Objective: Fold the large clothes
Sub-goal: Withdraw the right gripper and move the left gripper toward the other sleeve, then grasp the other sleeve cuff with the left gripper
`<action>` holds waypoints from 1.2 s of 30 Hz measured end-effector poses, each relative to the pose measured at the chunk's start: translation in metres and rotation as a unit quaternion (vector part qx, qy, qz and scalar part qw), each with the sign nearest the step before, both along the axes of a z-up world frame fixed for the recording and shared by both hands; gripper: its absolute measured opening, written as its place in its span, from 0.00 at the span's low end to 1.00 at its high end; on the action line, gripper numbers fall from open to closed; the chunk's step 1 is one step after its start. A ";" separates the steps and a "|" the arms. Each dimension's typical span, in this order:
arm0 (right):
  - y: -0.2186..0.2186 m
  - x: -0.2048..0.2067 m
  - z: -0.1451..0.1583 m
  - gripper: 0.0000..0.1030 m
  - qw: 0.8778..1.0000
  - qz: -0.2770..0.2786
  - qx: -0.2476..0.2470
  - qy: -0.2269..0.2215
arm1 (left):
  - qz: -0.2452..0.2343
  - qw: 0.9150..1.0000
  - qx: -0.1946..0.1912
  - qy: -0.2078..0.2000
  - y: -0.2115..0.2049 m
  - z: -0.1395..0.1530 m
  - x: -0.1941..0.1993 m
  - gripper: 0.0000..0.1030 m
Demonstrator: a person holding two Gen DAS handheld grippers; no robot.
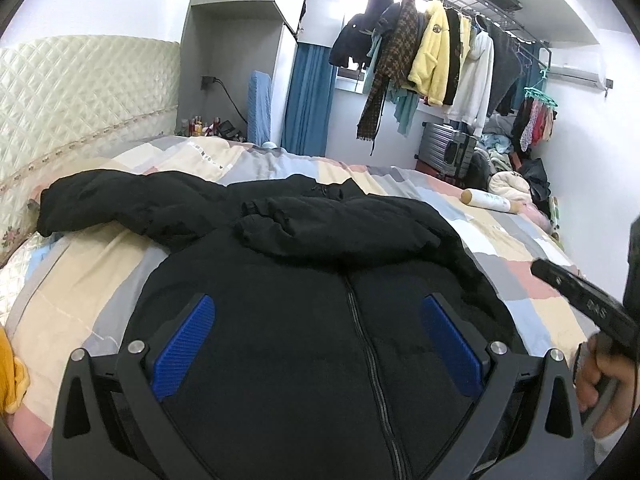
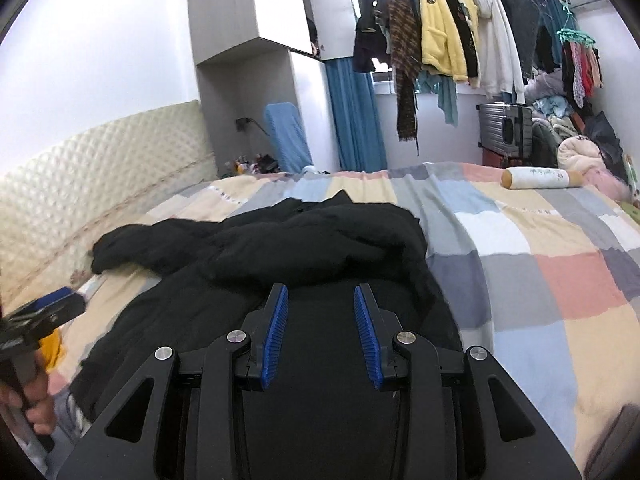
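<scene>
A large black zip-up jacket (image 1: 304,320) lies front up on the bed, its zipper running toward me. One sleeve is folded across the chest, the other stretches left toward the headboard. My left gripper (image 1: 318,304) is open wide and empty above the jacket's lower front. In the right wrist view the jacket (image 2: 280,248) lies ahead, and my right gripper (image 2: 320,294) is open and empty over its lower right part. The right gripper also shows at the right edge of the left wrist view (image 1: 580,300).
The bed has a patchwork quilt (image 2: 540,272) and a quilted cream headboard (image 1: 80,92) at the left. A white bolster (image 2: 540,178) lies at the far right of the bed. Hanging clothes (image 1: 432,52), a suitcase (image 1: 444,152) and a clothes pile stand beyond. A yellow cloth (image 1: 10,376) lies at left.
</scene>
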State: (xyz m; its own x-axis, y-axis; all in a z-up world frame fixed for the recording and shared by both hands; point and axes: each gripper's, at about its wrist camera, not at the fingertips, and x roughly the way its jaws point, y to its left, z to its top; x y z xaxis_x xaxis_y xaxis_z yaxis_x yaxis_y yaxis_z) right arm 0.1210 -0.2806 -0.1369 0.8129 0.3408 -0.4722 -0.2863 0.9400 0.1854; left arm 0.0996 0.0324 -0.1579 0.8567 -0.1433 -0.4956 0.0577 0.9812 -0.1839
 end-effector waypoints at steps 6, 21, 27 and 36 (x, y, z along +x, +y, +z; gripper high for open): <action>0.011 -0.048 -0.007 0.31 1.000 0.014 -0.007 0.006 | 0.004 1.000 -0.008 0.010 0.003 -0.014 -0.008 1.00; 0.017 -0.069 -0.015 0.54 0.999 0.032 -0.009 -0.019 | 0.076 0.995 -0.057 0.010 0.084 0.007 0.035 1.00; 0.025 -0.064 -0.019 0.55 0.999 0.037 -0.014 -0.015 | 0.148 0.986 -0.070 0.006 0.168 0.029 0.067 1.00; 0.042 -0.054 -0.027 0.56 0.999 0.037 -0.027 0.008 | 0.212 0.966 -0.145 0.037 0.290 0.006 0.100 1.00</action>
